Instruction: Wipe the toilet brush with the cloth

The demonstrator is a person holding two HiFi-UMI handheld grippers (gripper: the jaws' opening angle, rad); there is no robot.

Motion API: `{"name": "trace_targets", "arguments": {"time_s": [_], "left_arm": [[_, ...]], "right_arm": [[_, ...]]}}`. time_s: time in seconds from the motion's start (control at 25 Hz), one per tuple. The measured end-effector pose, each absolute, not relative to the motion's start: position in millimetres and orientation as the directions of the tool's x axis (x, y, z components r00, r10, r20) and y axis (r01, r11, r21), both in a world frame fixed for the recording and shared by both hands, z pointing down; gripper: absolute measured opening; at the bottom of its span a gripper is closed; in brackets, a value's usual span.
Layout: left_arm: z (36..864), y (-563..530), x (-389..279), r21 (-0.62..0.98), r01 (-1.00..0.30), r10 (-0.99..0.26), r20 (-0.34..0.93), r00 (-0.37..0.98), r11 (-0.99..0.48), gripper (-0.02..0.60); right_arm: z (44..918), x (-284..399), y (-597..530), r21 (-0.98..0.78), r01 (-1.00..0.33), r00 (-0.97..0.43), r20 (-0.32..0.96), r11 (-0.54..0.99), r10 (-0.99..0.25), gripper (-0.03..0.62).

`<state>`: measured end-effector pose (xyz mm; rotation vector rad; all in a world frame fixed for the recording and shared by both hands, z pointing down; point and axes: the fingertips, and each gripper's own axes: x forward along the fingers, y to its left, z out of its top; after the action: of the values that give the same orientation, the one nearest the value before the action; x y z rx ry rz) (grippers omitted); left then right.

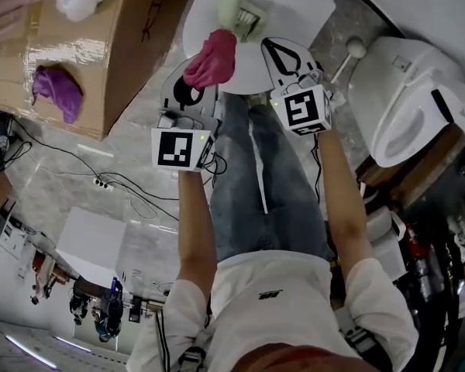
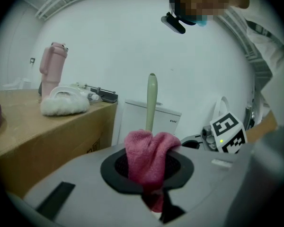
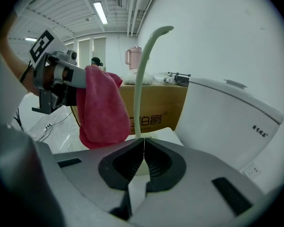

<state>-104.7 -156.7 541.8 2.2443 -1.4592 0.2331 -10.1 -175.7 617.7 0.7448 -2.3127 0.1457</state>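
Looks like the approach step, no wiping yet. Got the pink cloth [image 2: 149, 162] pinched tight in the left gripper [image 2: 150, 183], hanging just beside the toilet brush [image 2: 152, 103], upright near the carton [image 3: 156, 103]. Shut on nothing over at the right gripper [image 3: 143, 143], tips right by the handle's base, though hard to say if touching. Next up: need to press cloth against the pale handle and rub along it. Can read 伯爵 on the carton; can't make out the white unit's [image 3: 227, 122] label.

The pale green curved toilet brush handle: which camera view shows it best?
The right gripper view: the pale green curved toilet brush handle shows along nearly its whole length against the wall. In the left gripper view, the pink towelling cloth hides its lower part. The head view sees it foreshortened from above.
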Motion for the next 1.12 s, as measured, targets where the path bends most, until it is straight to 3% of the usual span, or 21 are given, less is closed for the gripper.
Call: {"name": "trace_targets", "arguments": {"time_s": [0.24, 0.76, 1.12], "left_arm": [[563, -164, -99, 0.287, -0.891, -0.813, 0.378, 0.444, -0.353, 0.055], [601, -187, -77, 0.308, -0.845, -0.766, 0.363, 0.53, -0.438, 0.151], [633, -201, -51, 0.319, -0.817, -0.728, 0.374, 0.575, -0.481, 0.192]], "right_arm": [[643, -29, -187, 0.115, -0.481, -0.612, 0.665, 0.869, -0.427, 0.019], [692, -42, -195, 0.115, -0.399, -0.598, 0.72, 0.91, -0.353, 0.064], [696, -44, -194, 0.101, -0.402, -0.632, 0.689, 0.91, -0.355, 0.037]]}}
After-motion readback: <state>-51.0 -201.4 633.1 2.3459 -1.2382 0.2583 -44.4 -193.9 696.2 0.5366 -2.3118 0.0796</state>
